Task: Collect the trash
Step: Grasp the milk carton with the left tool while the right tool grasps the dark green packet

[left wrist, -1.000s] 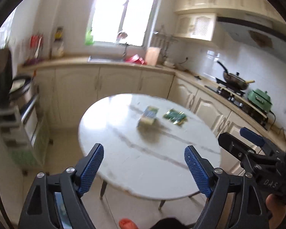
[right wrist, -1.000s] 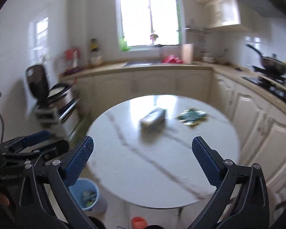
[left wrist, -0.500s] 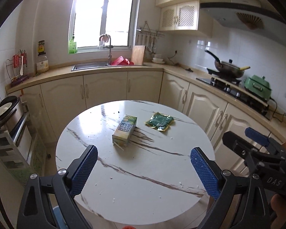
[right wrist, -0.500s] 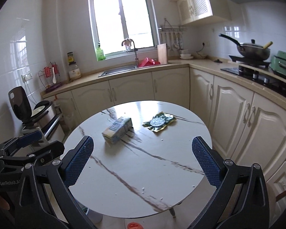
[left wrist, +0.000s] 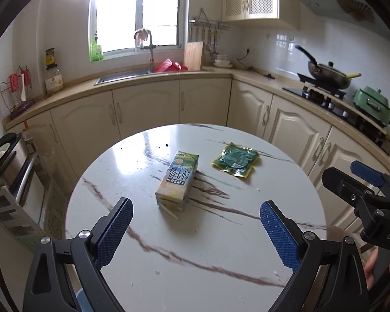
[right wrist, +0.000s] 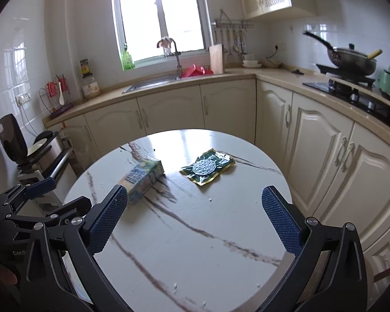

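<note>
Lying on its side near the middle of the round marble tabletop (left wrist: 221, 247) is a carton (left wrist: 177, 180), with a short straw at its near end. A green pouch (left wrist: 236, 161) rests flat just to its right, apart from it. The left hand-held gripper (left wrist: 196, 230) hangs over the near part of the tabletop, jaws spread wide and empty, the carton just beyond them. The right hand-held gripper (right wrist: 195, 219) is likewise released, holding nothing, short of the pouch.
</note>
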A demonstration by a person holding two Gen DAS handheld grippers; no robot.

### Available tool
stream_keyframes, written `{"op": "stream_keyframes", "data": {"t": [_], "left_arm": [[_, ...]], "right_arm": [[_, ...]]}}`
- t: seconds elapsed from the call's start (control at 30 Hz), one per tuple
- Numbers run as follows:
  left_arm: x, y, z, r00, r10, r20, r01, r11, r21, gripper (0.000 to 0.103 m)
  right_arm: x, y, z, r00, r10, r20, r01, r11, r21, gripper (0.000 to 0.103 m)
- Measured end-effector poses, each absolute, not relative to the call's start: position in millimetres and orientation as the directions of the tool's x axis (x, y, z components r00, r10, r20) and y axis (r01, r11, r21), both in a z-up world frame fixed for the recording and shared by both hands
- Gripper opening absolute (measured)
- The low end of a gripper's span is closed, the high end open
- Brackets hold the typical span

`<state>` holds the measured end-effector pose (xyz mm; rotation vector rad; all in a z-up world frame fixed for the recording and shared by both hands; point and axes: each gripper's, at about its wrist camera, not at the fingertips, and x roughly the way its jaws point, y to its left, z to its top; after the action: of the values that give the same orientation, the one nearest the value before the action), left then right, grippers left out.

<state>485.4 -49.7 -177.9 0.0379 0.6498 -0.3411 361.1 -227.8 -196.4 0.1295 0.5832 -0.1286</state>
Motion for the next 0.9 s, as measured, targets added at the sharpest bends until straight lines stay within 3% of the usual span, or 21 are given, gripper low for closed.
{"op": "stream_keyframes", "data": {"t": [0.33, 0.67, 0.77, 0.83, 0.9], "left_arm": [[619.8, -67.7, -216.9, 0.65, -0.296, -0.699, 0.317, 0.943, -0.105, 0.096], [741.1, -101.9, -256.5, 0.537, -0.23, -0.811, 0.323, 0.945, -0.054, 0.092], [762.6, -107.3, -262.4, 0.526, -0.22, -0.821, 0.322, 0.946, -0.046, 0.08], [773.5, -111.4, -264.8, 0.521, -0.236, -0.82, 0.344, 0.938, -0.051, 0.077], [778.4, -116.1, -271.0, 0.517, -0.234, -0.823, 0.36, 0.932, -0.039, 0.058]], "right_arm": [[418.8, -271.7, -226.6, 0.764, -0.125, -0.633, 0.236, 0.967, 0.093, 0.103], [495.9, -311.5, -261.8, 0.659, -0.026, -0.751, 0.262, 0.945, 0.196, 0.103], [527.9, -315.8, -282.4, 0.61, 0.016, -0.792, 0.27, 0.936, 0.227, 0.103], [543.5, -320.7, -293.8, 0.595, 0.015, -0.804, 0.286, 0.93, 0.229, 0.103], [558.4, -329.8, -306.7, 0.572, 0.01, -0.82, 0.318, 0.919, 0.233, 0.103]]}}
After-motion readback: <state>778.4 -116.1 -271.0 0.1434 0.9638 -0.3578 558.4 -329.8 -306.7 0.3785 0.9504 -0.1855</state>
